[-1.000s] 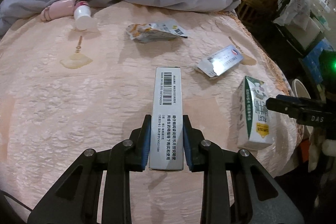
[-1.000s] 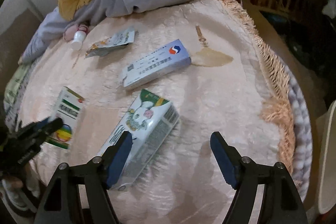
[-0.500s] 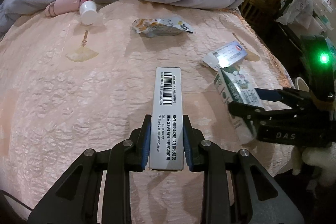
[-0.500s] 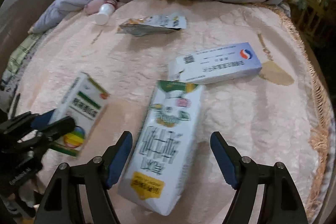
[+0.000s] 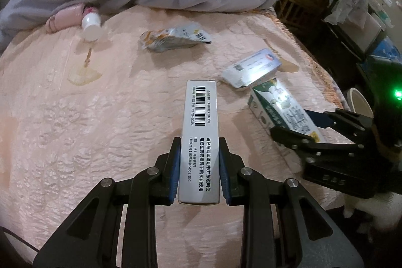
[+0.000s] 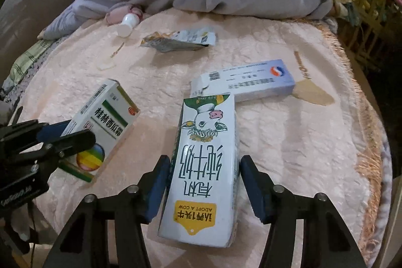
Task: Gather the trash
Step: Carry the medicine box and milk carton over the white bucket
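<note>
Milk carton [image 6: 206, 157], cow print, lying flat on pink bedspread [image 6: 289, 142] between right gripper [image 6: 203, 182] pads, jaws wide, not clamping. Left gripper [image 5: 199, 165] clamped on medicine box [image 5: 199, 137]. Beyond: blue-white box [image 6: 246, 84], crumpled wrapper [image 6: 181, 40], white bottle [image 6: 128, 24].

Both claws were matte black with angular, cut-out arms, round silver screws at the joints and blue pads lining the fingers. The left claw [image 5: 199, 168] trailed a thin black cable; the right claw [image 6: 203, 182] carried a green light behind its fingers.
</note>
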Tool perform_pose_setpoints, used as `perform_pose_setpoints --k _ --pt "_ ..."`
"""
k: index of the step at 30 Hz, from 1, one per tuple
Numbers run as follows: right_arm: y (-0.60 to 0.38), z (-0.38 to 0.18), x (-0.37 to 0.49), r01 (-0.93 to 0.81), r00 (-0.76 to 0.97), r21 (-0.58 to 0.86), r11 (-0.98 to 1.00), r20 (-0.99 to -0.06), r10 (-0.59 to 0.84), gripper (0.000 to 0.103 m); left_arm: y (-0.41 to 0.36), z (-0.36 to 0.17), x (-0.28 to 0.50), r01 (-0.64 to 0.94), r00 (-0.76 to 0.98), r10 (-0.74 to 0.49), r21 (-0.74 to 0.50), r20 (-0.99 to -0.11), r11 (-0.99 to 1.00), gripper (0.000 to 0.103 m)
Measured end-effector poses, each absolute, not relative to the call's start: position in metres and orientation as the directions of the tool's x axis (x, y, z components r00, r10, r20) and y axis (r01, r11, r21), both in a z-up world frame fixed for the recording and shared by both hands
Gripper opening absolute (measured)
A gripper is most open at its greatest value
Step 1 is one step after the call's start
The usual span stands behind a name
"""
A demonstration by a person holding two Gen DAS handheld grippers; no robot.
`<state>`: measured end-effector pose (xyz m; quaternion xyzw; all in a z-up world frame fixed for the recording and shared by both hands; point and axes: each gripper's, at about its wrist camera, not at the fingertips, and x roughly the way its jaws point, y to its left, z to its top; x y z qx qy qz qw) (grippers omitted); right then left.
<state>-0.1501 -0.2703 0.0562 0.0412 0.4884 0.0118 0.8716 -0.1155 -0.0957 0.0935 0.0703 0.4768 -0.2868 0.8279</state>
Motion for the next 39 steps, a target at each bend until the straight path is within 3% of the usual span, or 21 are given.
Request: perform_pose_setpoints --k 8,26,39 --pt "-0.328 0.099 -0.209 0.100 0.620 0.161 0.982 -0.782 0.065 0.056 -0.136 0.115 -0.131 0.606 0.395 -0.435 -0.127 -0.809 0.785 0.025" --pt "-0.498 0.126 -0.342 0.435 0.648 0.179 0.882 -0.743 -0.169 0.056 -0.299 0.150 -0.195 0.809 0.331 -0.543 -0.064 -0.772 0.584 0.025" --pt "-0.592 0.107 -0.410 0.649 0.587 0.230 0.725 -0.757 -0.286 0.056 -0.426 0.149 -0.248 0.896 0.118 -0.628 -0.191 -0.769 0.402 0.025"
